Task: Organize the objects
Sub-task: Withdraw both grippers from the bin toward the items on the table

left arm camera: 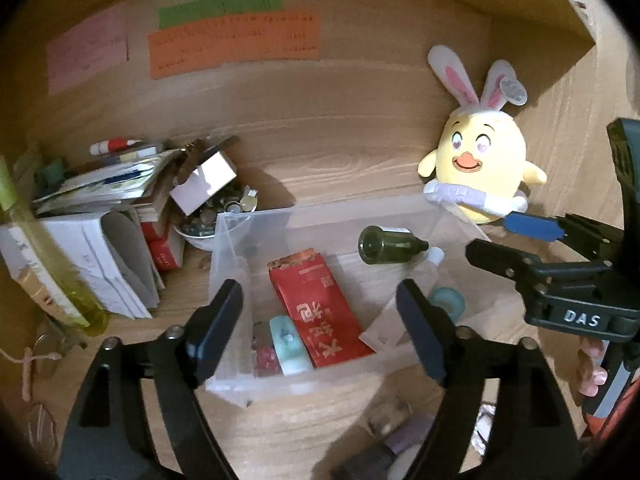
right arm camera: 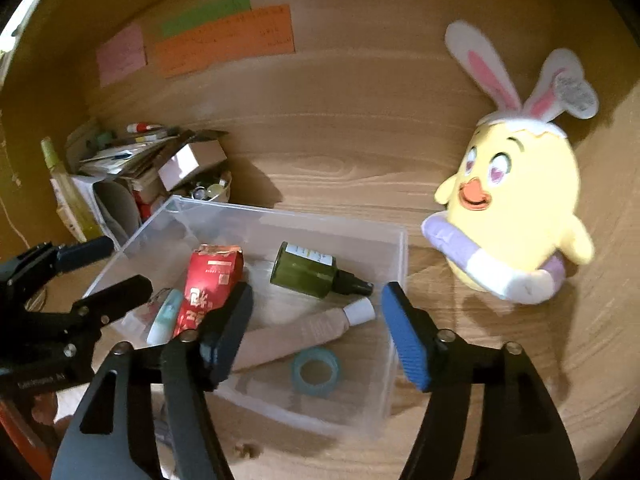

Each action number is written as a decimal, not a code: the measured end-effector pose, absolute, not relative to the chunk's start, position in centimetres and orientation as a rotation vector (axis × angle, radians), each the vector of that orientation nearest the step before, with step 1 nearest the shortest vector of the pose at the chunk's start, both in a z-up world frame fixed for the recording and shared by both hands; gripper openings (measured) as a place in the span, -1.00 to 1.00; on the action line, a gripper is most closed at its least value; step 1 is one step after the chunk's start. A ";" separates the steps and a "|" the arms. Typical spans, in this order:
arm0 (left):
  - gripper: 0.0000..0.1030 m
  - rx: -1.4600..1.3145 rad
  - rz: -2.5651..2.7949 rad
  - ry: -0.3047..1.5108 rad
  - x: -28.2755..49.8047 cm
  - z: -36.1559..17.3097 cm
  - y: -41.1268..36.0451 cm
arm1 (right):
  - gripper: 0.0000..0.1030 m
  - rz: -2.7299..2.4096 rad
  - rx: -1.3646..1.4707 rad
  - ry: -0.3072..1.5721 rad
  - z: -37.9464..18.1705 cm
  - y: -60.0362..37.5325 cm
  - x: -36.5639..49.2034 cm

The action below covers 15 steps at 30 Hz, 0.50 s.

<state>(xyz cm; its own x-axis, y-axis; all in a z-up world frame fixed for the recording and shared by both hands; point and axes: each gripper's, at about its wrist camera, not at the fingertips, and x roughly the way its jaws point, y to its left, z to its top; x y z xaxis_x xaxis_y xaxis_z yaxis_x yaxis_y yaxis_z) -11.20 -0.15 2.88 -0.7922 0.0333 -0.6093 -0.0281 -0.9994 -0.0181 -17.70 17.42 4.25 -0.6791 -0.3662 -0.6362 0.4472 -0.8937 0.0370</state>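
Note:
A clear plastic bin point(left arm camera: 320, 210) point(right arm camera: 288, 216) stands on the wooden shelf. In it lie a red packet point(left arm camera: 320, 308) point(right arm camera: 212, 280), a dark green bottle point(left arm camera: 386, 245) point(right arm camera: 308, 270), a beige tube point(right arm camera: 296, 332), a teal tape roll point(left arm camera: 448, 300) point(right arm camera: 316, 372) and a small pale-teal item point(left arm camera: 288, 344) point(right arm camera: 164, 316). My left gripper point(left arm camera: 320, 320) point(right arm camera: 112, 268) hangs open over the bin's near left part, holding nothing. My right gripper point(right arm camera: 316, 312) point(left arm camera: 508, 240) stands open over the bin's right side, also holding nothing. A yellow chick plush with rabbit ears point(left arm camera: 480, 164) point(right arm camera: 516, 208) sits just right of the bin.
A heap of papers and boxes point(left arm camera: 104, 208) point(right arm camera: 128, 160) and a bowl of small bits point(left arm camera: 208, 220) crowd the back left. A yellow-green bottle point(left arm camera: 48, 264) leans at the far left. Coloured notes point(left arm camera: 232, 40) are stuck on the back wall. Small items point(left arm camera: 392, 420) lie before the bin.

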 end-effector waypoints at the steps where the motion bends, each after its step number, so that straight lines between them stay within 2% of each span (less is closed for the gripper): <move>1: 0.65 -0.997 2.946 -0.011 -10.8 3.0 -0.1 | 0.42 -2.528 0.915 0.169 4.3 17.5 -17.4; 4: 0.76 -0.996 2.947 -0.005 -9.5 3.2 0.0 | 0.46 -2.543 0.896 0.192 4.6 18.2 -15.8; 15: 0.79 -1.052 2.942 0.001 -5.6 1.6 1.4 | 0.46 -2.550 0.908 0.228 3.0 20.6 -10.3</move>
